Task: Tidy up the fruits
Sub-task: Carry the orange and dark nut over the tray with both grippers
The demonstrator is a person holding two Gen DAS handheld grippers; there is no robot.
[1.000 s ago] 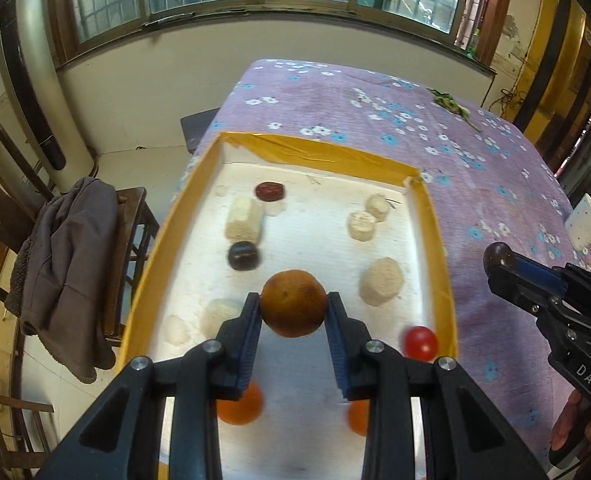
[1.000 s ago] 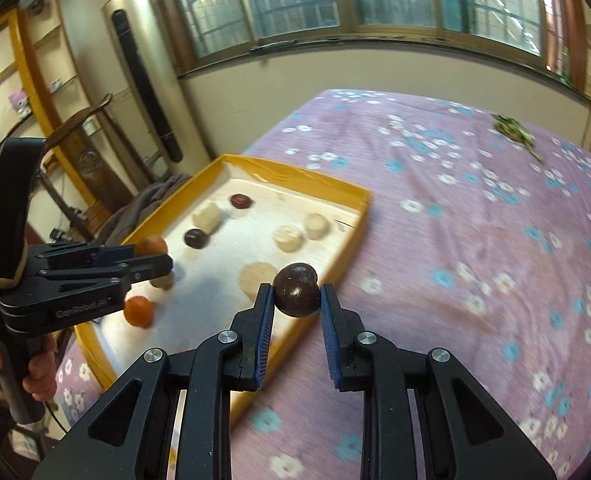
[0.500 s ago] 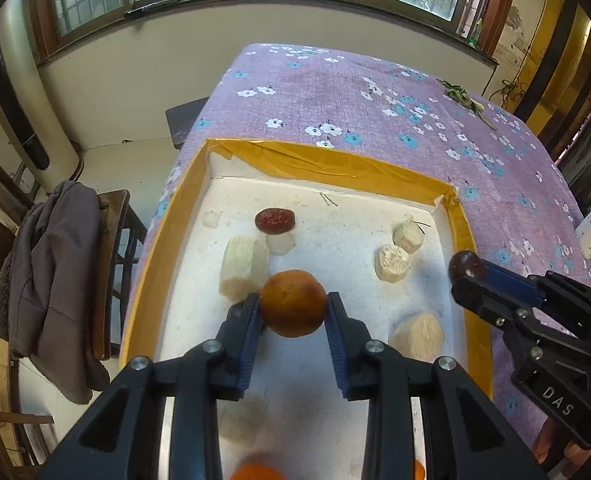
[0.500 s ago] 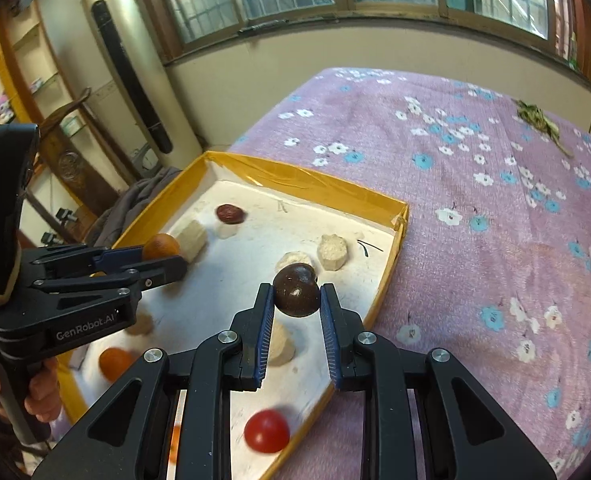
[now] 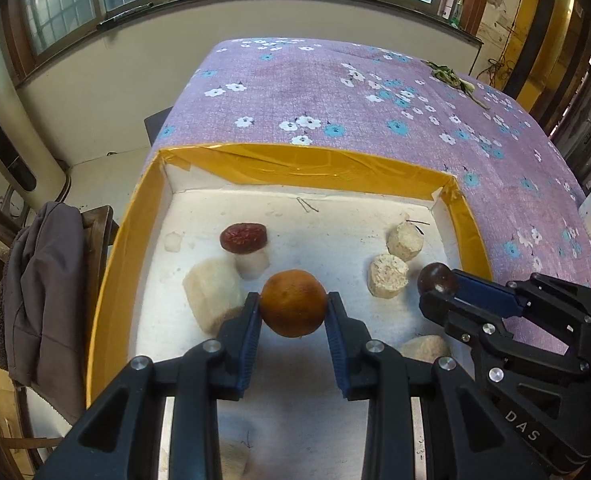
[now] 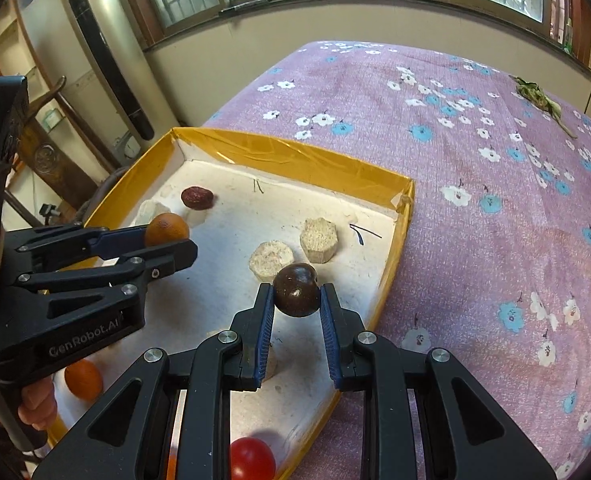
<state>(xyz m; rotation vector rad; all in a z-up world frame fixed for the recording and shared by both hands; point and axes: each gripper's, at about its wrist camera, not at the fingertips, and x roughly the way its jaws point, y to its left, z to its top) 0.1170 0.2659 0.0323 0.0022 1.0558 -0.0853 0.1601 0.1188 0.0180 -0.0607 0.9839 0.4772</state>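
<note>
1. The left gripper [image 5: 293,310] is closed on an orange fruit [image 5: 293,303], which is clamped between both blue pads and held above the white floor of the yellow-walled tray [image 5: 303,164].
2. The right gripper [image 6: 296,302] is closed on a dark brown round fruit [image 6: 296,295], held above the tray's right side, near the right wall.
3. A red date [image 5: 242,237] rests on a small white block [image 5: 251,264] in the far-left area of the tray.
4. Two pale hexagonal blocks [image 6: 319,239] sit side by side just beyond the right gripper.
5. A red tomato [image 6: 252,458] and a second orange fruit [image 6: 83,379] lie at the near end of the tray.
6. The tray stands on a purple floral tablecloth [image 6: 475,220].
</note>
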